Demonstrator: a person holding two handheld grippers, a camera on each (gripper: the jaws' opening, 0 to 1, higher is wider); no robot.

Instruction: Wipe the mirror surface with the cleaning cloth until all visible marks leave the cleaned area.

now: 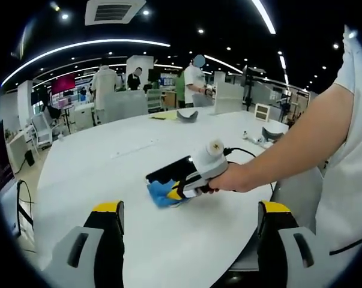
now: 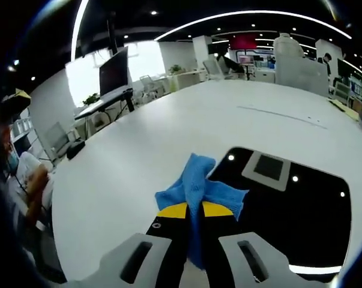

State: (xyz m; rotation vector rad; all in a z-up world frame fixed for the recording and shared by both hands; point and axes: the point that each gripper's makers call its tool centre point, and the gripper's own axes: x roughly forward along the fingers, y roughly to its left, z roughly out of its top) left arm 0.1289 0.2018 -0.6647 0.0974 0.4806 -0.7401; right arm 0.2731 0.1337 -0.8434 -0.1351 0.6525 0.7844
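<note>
At mirror edge: my right tool clamps cloth, wiping underway; no marks discernible. Left tool gapes, idle.

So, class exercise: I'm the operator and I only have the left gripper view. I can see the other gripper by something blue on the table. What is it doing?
Observer: The right gripper is shut on the blue cloth.
Operator: Where is the cloth relative to the mirror?
Observer: It lies at the mirror's near edge, overlapping the corner.
Operator: What does the mirror surface show?
Observer: Reflected ceiling lights and a ceiling vent; I cannot make out marks on it.
</note>
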